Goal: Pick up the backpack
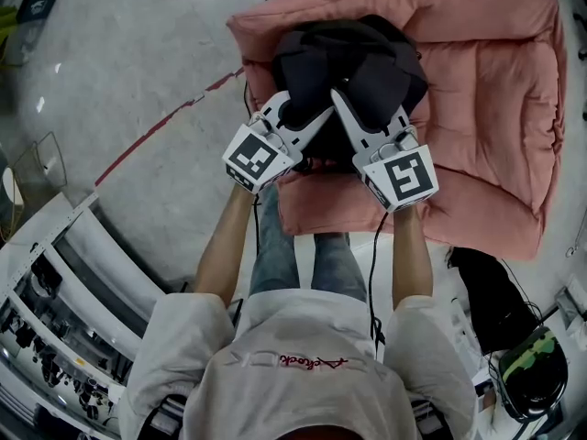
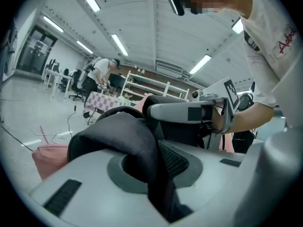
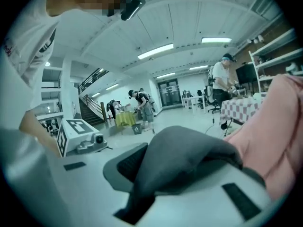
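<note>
A black backpack [image 1: 353, 62] lies on a pink cushion [image 1: 495, 90] on the floor. My left gripper [image 1: 307, 108] and right gripper [image 1: 348, 99] reach into its near side, close together, their tips angled toward each other. In the left gripper view a padded black shoulder strap [image 2: 128, 136] is pinched between the jaws of the left gripper [image 2: 156, 174], and the right gripper [image 2: 189, 112] shows beyond it. In the right gripper view a dark grey strap [image 3: 184, 160] is clamped in the right gripper [image 3: 156, 183], with the pink cushion [image 3: 279, 126] at the right.
A red line [image 1: 156, 126] crosses the grey floor at the left. White shelving [image 1: 55, 282] stands at the lower left. A black bag [image 1: 500, 305] and a helmet [image 1: 532, 369] lie at the lower right. People stand at tables [image 2: 102, 98] far off.
</note>
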